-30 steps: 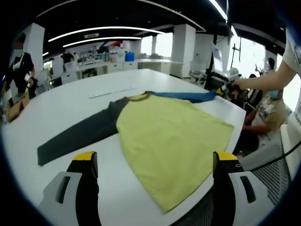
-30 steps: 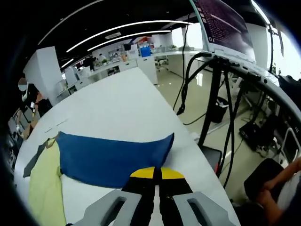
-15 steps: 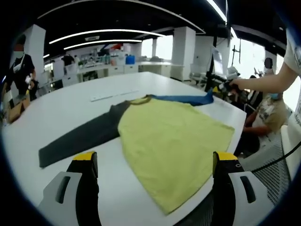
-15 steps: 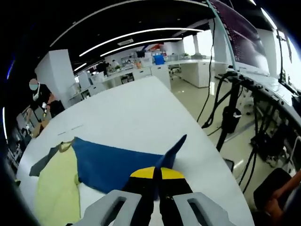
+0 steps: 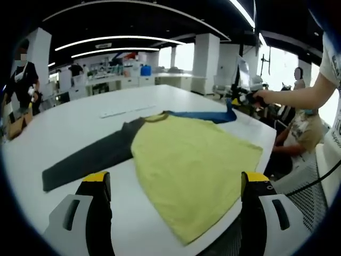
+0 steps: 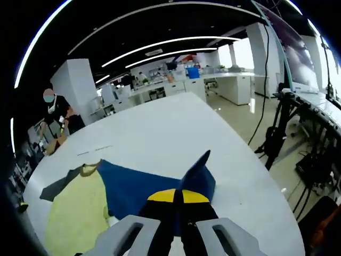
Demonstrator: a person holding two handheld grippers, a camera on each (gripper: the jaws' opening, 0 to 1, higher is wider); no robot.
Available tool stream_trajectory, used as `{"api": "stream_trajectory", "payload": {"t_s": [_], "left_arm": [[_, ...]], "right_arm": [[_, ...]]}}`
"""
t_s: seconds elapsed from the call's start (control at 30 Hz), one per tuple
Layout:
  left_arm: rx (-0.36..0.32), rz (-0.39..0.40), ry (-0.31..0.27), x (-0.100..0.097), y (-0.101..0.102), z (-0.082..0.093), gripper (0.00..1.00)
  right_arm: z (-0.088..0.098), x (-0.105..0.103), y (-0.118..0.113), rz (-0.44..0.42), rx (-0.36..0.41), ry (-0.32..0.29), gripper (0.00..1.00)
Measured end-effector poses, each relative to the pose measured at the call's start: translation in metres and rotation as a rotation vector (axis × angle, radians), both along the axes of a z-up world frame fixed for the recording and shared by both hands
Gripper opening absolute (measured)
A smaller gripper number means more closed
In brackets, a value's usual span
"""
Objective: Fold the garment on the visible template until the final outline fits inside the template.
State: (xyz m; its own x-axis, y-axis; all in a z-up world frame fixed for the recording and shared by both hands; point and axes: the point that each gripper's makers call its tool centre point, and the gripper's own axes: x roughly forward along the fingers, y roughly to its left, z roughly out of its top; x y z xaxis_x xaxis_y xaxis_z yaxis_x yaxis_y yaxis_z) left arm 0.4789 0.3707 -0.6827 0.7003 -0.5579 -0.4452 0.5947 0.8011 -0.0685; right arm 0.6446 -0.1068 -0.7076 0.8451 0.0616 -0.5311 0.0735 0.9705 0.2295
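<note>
Looking along my left gripper (image 5: 176,184), I see its two yellow-tipped jaws standing wide apart with nothing between them, low over the near edge of the white round-cornered table (image 5: 64,125). The yellow-bodied long-sleeved cotton shirt (image 5: 194,160) lies flat on the table, its near hem reaching the table's near edge. Its dark grey sleeve (image 5: 88,157) stretches out to the left, and its blue sleeve (image 5: 205,113) runs off to the far right. There my right gripper (image 5: 240,97), held at the end of a person's outstretched arm (image 5: 298,95), has the blue cuff lifted. In the right gripper view, the jaws are pressed together on the blue sleeve's end, which stands up in a peak above them.
</note>
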Motion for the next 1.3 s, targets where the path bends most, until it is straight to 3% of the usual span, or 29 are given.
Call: {"api": "stream_trajectory", "payload": {"t_s": [0.23, 0.33, 0.97, 1.3], "left_arm": [[0.008, 0.0, -0.001, -0.001, 0.0, -0.001, 0.99], [0.037, -0.004, -0.028, -0.001, 0.0, 0.001, 0.99], [0.022, -0.002, -0.02, -0.003, 0.001, -0.001, 0.99], [0.019, -0.012, -0.018, -0.006, -0.002, 0.0, 0.99]], "right_arm": [[0.002, 0.008, 0.024, 0.035, 0.009, -0.011, 0.0], [0.002, 0.013, 0.034, 0.051, 0.019, -0.011, 0.0], [0.002, 0.037, 0.092, 0.165, 0.022, -0.008, 0.0], [0.004, 0.043, 0.134, 0.228, 0.033, -0.005, 0.0]]}}
